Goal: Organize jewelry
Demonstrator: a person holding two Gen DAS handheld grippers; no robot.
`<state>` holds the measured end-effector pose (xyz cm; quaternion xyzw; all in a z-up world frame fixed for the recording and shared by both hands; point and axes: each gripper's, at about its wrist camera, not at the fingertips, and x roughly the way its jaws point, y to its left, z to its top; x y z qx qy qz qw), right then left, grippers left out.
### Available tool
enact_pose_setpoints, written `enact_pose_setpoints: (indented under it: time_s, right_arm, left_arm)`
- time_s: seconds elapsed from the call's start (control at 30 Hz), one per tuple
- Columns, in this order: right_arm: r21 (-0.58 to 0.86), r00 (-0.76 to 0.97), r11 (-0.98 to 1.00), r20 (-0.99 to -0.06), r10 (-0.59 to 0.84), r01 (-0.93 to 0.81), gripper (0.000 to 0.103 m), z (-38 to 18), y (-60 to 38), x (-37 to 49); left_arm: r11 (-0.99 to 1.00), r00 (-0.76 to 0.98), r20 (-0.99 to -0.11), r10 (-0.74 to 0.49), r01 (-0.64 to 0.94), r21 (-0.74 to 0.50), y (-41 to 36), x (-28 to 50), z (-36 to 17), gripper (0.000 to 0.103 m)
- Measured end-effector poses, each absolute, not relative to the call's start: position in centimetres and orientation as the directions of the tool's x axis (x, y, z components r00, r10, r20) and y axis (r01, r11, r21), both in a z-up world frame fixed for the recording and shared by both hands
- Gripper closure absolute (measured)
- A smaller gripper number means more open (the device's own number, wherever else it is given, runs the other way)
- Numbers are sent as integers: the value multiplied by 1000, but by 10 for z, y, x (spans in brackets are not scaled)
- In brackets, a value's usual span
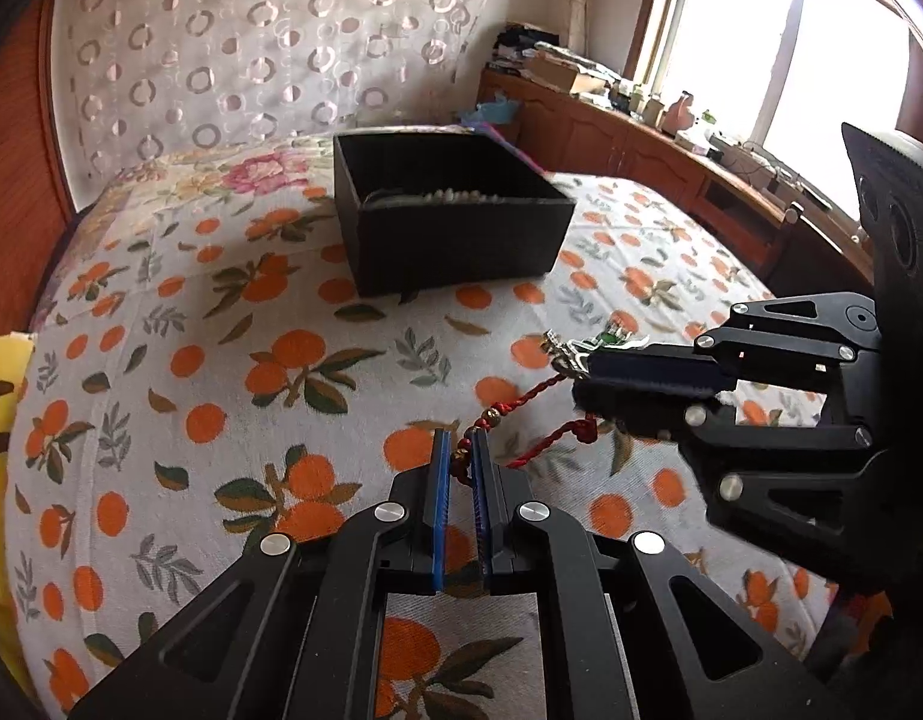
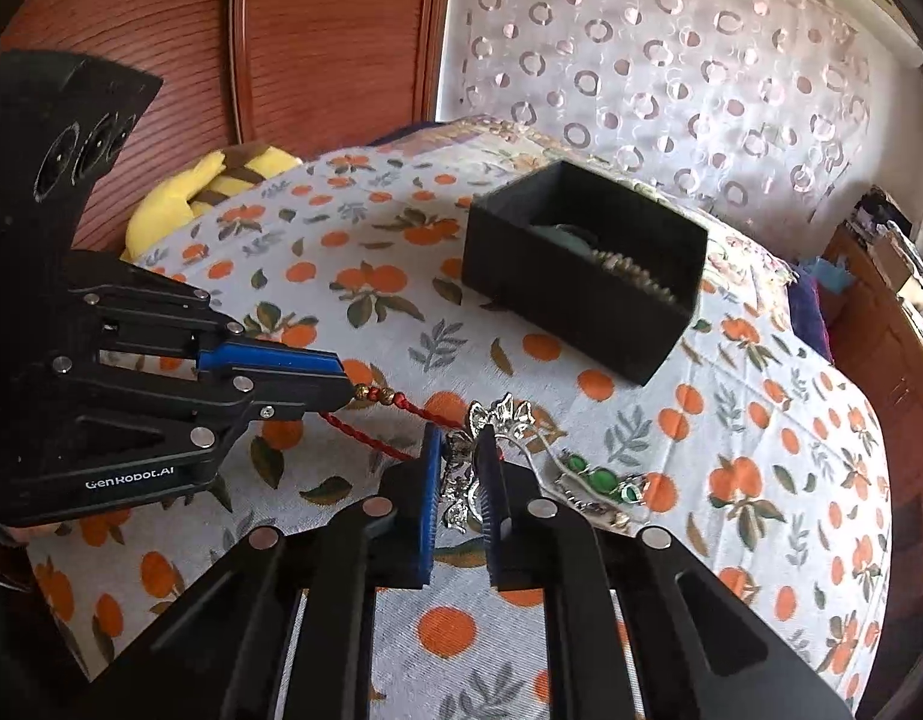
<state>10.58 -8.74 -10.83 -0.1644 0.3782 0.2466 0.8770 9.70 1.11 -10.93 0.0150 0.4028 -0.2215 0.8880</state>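
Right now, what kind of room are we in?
Most likely a bedroom. The black box sits on a bed under an orange-print sheet, a yellow plush toy lies at its edge, and wooden cabinets run beneath the window.

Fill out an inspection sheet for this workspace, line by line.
Surface: bedspread printed with oranges and leaves.
Job's things: red cord strung between both grippers; silver ornament at its end; green-stone jewelry lying on the bedspread; open black box with beads inside.
Clutter: yellow plush toy at the bed's edge.
Grippers: left gripper shut on the red cord's beaded part; right gripper shut on the silver ornament.
Cables: nothing seen on the bed.
Surroundings: ring-patterned curtain, wooden cabinets loaded with items, bright window.
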Motion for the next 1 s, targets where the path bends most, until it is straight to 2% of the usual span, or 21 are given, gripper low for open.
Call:
enact_pose_setpoints:
  time_s: [0.37,0.57,0.77,1.0]
  right_arm:
    - [-110,628,837,-715,308,-536,103,-85,-102,106]
    - [-83,631,853,-710,312,-515,103,-89,-114,105]
    - [-42,648,868,-683,337,-495,103,-84,-131,99]
    - [-2,667,900,-672,321,-435,102,-89,-164,86]
  left_arm:
    - [894,612,-679,-405,421,-153,11,91,-79,97]
    - [865,631,-614,-474,463,-192,7,92,-33,99]
    - [837,638,-584,-502,529,-141,-17,91,9,99]
    - [826,643,-577,-503,555,-102,-36,87,21,99]
